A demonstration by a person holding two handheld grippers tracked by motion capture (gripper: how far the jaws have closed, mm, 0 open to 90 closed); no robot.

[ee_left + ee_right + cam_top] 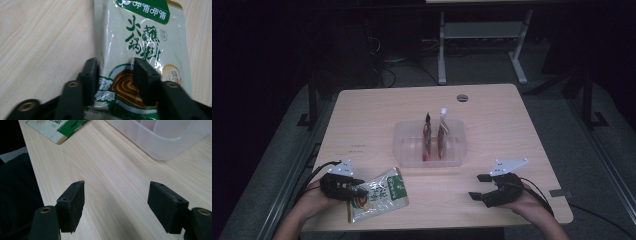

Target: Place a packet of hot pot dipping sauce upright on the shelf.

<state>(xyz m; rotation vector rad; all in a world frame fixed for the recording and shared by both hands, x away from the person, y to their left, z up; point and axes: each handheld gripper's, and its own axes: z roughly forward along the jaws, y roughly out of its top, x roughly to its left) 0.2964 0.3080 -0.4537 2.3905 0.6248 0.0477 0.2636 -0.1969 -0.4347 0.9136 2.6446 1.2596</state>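
Observation:
A pale green sauce packet (379, 195) with a green header lies flat near the table's front left edge. My left gripper (362, 192) is at its near end. In the left gripper view the jaws (115, 62) straddle the packet (142, 32): one jaw stands at its left edge and the other over its printed face, with a gap between them. My right gripper (476, 186) rests at the front right, open, and its view shows only bare wood between the jaws (116, 187). The packet's (57, 126) corner shows at the top of that view.
A clear plastic tub (404, 150) sits mid-table, its corner (160, 142) also visible. Two slim pouches (428, 135) (443, 132) stand upright inside it. A round grommet (462, 97) marks the far side. A desk frame stands on the floor behind the table.

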